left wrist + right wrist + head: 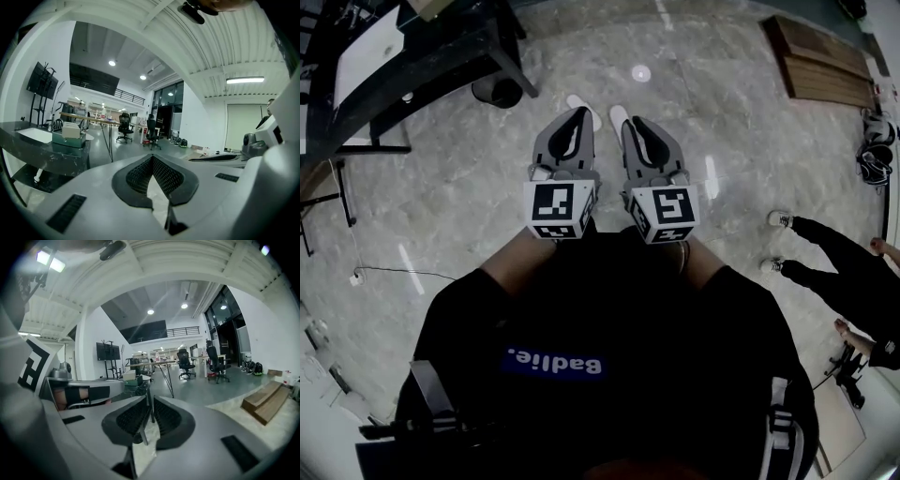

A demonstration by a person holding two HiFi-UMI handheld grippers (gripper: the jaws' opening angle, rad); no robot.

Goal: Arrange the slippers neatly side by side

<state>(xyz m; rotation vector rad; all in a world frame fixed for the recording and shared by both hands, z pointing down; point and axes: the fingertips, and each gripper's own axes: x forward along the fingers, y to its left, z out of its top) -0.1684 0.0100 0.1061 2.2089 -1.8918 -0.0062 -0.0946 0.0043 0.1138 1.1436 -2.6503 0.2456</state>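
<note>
Left hand-held gripper [577,112] and right hand-held gripper [632,122]: jaws together, empty. Only the head view shows white slippers [595,117] beyond them.

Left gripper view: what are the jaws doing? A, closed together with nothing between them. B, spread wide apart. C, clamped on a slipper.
A: the left gripper has its two black pads meeting at their tips, and no slipper or other thing sits between them.
</note>
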